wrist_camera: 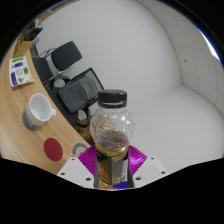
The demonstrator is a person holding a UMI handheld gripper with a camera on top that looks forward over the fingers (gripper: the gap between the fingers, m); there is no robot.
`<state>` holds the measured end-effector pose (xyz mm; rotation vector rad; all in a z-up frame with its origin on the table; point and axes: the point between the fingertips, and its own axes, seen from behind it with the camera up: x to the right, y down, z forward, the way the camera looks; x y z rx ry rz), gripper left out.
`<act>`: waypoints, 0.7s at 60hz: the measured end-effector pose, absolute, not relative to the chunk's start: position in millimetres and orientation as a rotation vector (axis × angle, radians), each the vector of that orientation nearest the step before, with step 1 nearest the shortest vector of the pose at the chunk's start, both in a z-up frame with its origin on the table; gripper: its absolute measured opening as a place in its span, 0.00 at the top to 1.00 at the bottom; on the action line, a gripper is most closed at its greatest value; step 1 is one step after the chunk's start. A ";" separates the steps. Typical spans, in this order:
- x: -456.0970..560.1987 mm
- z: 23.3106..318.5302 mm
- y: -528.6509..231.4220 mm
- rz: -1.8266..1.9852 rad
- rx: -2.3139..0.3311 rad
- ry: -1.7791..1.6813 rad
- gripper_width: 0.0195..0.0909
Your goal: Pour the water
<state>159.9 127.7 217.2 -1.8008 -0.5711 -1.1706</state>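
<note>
A clear plastic bottle (pixel 110 130) with a dark cap stands upright between the fingers of the hand-held gripper (pixel 111 163), its purple pads (pixel 89 156) pressed against the lower body on either side, so the tool appears to be clamped on it. The bottle's long axis runs straight up from the fingers, cap at the top, amber-tinted liquid low inside. It seems to be lifted clear of the wooden table (pixel 20 125), which curves away to the left of the gripper. On that table, ahead and to the left of the fingers, sits a white cup (pixel 37 108), mouth up; nearer the fingers lies a red disc (pixel 53 149), and farther off a small printed box (pixel 19 69). Beyond the bottle stands a black office chair (pixel 72 75) against a pale wall. The pour likely turns on this: the cup lies left and forward of the held bottle, so the gripper would need to carry it that way before tipping the neck toward the cup, and the cap looks still on.
</note>
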 end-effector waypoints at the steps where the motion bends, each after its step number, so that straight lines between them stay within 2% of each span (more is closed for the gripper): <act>1: 161.6 219.3 132.7 -1.223 -1.786 -0.614 0.74; 13: 145.4 217.9 182.0 -1.655 -1.513 -1.129 0.74; 24: 107.4 218.9 212.3 -1.954 -1.118 -1.483 0.74; 37: 78.7 200.3 227.9 -1.941 -0.971 -1.651 0.74; 42: 79.3 193.1 229.7 -1.905 -1.007 -1.652 0.74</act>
